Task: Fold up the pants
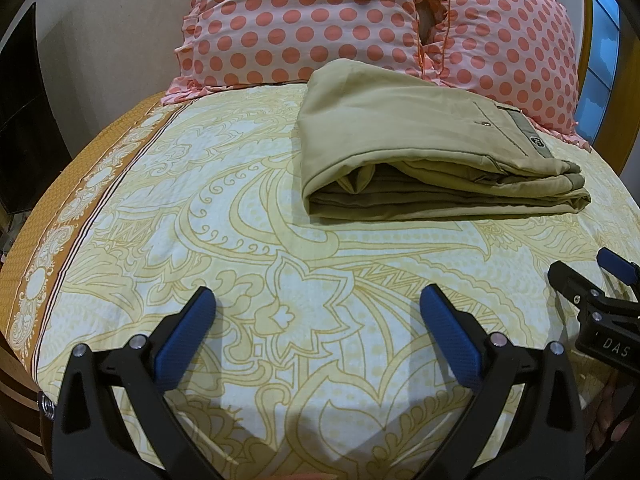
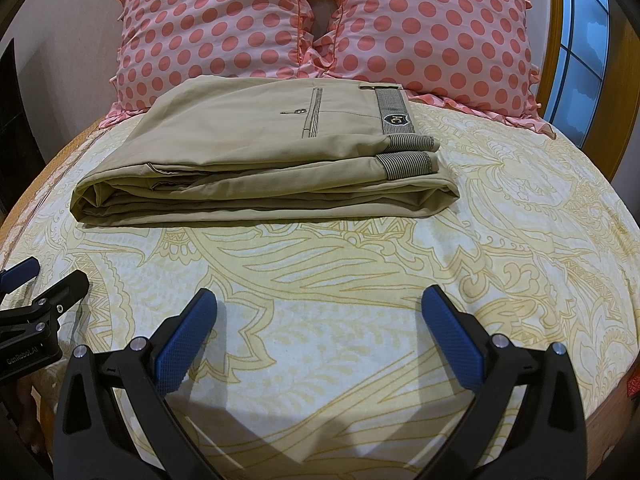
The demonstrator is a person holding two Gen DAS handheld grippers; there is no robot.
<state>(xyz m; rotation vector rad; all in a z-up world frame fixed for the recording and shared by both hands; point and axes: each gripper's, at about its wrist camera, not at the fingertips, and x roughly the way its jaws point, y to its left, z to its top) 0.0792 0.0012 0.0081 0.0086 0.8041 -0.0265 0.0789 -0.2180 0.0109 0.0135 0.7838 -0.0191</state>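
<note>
Khaki pants (image 1: 420, 136) lie folded in a flat stack on the yellow patterned bed sheet (image 1: 240, 240), near the pillows. In the right wrist view the pants (image 2: 256, 152) show the back pocket and striped waistband on top. My left gripper (image 1: 318, 300) is open and empty, held above the sheet short of the pants. My right gripper (image 2: 320, 300) is open and empty, also short of the pants. The right gripper also shows at the right edge of the left wrist view (image 1: 588, 280); the left gripper shows at the left edge of the right wrist view (image 2: 44, 280).
Two pink polka-dot pillows (image 2: 240, 20) (image 2: 440, 28) lean against the wall behind the pants. A wooden frame and window (image 2: 580, 60) stand at the far right. The bed's orange border (image 1: 80, 208) and edge run along the left.
</note>
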